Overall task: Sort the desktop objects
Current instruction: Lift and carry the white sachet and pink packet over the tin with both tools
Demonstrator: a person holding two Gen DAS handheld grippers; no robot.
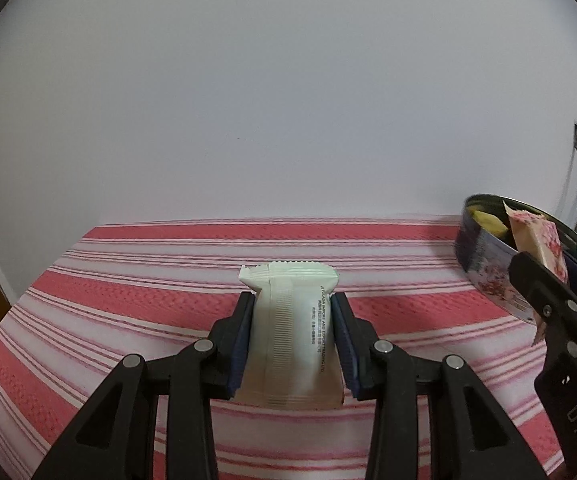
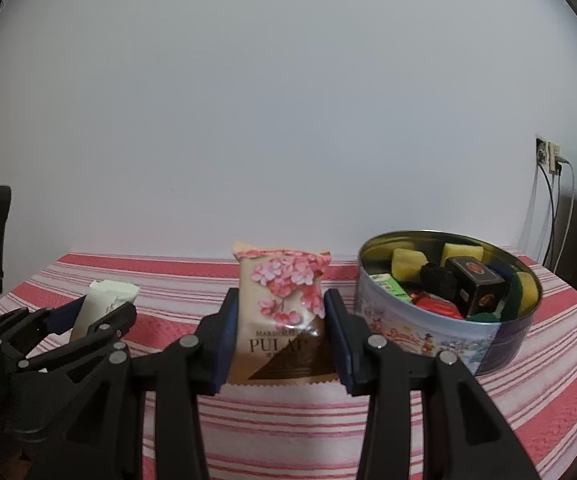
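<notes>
1. The left gripper [image 1: 293,340] pinches a pale green snack packet [image 1: 292,332] across its width, the blue pads [image 1: 242,344] pressed on the two long edges. The packet stands lengthwise between the fingers, its crimped end pointing ahead of the tips and its back seam facing up. It hangs above the red-striped cloth [image 1: 128,300].

2. This packet looks light and puffy, with slick film. It will likely crumple if squeezed hard and could slide if held loosely. The mid-body hold it now has seems sound; the crimped ends would be too floppy.

3. The right gripper [image 2: 281,336] is clamped on a pink flowered packet [image 2: 282,312], also across the sides, printed face up and top seal ahead of the tips. The left gripper with its packet sits off to its left.

4. This one too seems light, air-filled and glossy. The contents may be soft or brittle, so gentle pressure suits it.

5. To the right of the right claw and slightly ahead stands the round tin [image 2: 440,336], open and already holding yellow blocks, a black box and wrapped sweets. It is probably where both packets belong.
</notes>
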